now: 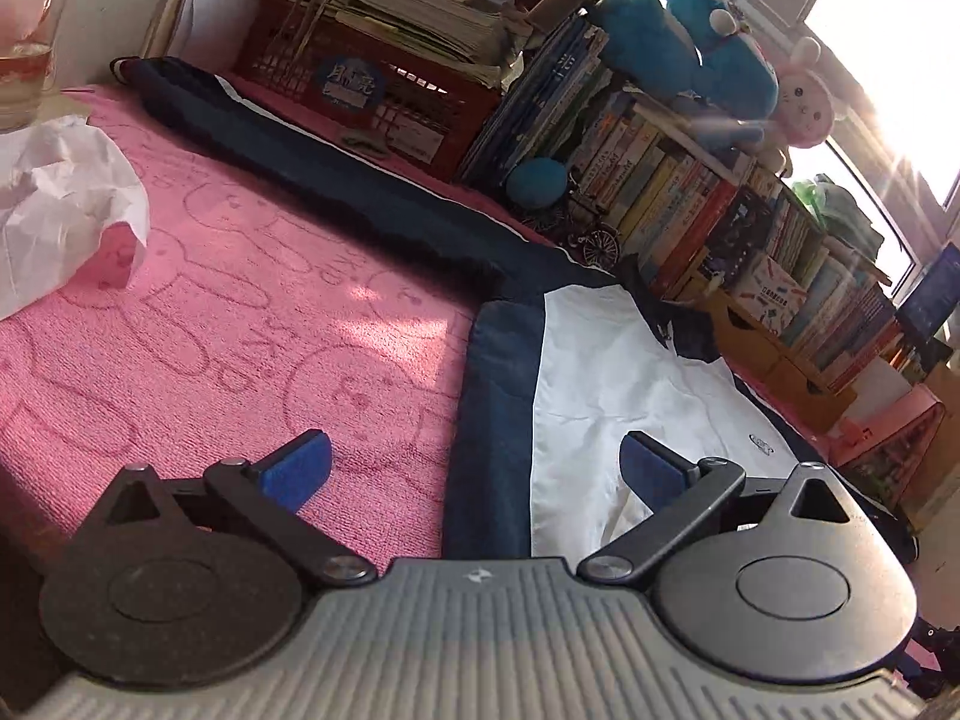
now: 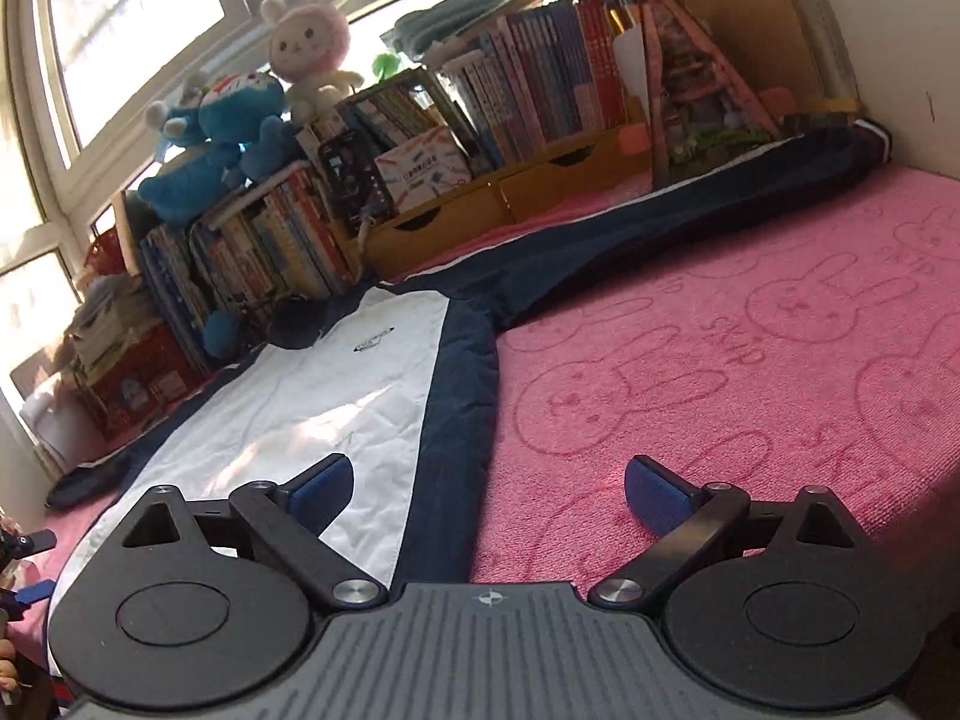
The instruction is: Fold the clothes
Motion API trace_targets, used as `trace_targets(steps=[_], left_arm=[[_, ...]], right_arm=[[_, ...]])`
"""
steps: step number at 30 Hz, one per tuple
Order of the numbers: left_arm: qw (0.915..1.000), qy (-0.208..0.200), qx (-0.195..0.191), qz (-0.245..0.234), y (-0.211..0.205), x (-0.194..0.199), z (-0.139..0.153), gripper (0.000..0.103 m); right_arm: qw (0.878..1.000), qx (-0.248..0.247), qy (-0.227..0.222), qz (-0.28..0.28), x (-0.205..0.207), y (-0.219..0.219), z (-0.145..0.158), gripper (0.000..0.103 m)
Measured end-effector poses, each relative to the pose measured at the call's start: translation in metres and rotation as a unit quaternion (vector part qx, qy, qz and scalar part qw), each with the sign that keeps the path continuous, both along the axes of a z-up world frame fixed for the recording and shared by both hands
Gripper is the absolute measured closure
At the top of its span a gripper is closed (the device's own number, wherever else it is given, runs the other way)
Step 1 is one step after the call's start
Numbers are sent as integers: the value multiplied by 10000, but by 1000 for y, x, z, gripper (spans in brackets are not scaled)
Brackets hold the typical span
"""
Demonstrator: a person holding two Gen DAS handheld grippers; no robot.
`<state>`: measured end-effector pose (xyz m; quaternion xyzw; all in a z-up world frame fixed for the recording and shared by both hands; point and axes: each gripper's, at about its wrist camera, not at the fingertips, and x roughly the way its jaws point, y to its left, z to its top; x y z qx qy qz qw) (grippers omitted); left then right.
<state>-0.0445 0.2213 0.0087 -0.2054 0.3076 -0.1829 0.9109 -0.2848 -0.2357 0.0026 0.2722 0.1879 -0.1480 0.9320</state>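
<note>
A navy and white jacket (image 1: 606, 384) lies flat on a pink towel (image 1: 210, 312), front panel white, sides navy. One long navy sleeve (image 1: 312, 180) stretches away to the far left in the left wrist view; the other sleeve (image 2: 690, 222) runs to the far right in the right wrist view. My left gripper (image 1: 474, 471) hangs open over the jacket's left side edge, one pad above the towel, the other above white cloth. My right gripper (image 2: 489, 489) stands open over the jacket (image 2: 336, 396) at its navy right edge. Neither holds anything.
Behind the jacket stand rows of books (image 2: 528, 84), a red crate (image 1: 360, 90) of papers, wooden drawers (image 2: 480, 210) and plush toys (image 2: 240, 132). Crumpled white paper (image 1: 60, 198) and a glass mug (image 1: 27, 48) sit at the towel's left. A wall (image 2: 900, 30) bounds the right.
</note>
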Motion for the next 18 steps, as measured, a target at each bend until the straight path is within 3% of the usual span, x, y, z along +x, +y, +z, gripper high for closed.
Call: trace_targets(steps=[3,6,8,11,14,18], left_arm=[[9993,-1,361,69,-10,3,6,4],[9965,-92,817,-113,-26,-9,18,4],[9916,-151,1251,-281,-41,-20,27,4],[9789,-121,1971,-529,-68,-33,35,3],[9685,123,2375,-739,-90,-36,32,2],[9623,279,2595,-772,-102,-38,27,0]], right_arm=[[9999,154,-15,41,17,-1,-1,13],[9998,101,85,154,28,8,3,32],[9995,40,142,275,31,16,6,32],[9954,-686,504,448,35,44,13,32],[9855,-1319,877,604,41,72,14,29],[9707,-1954,1202,721,48,102,16,24]])
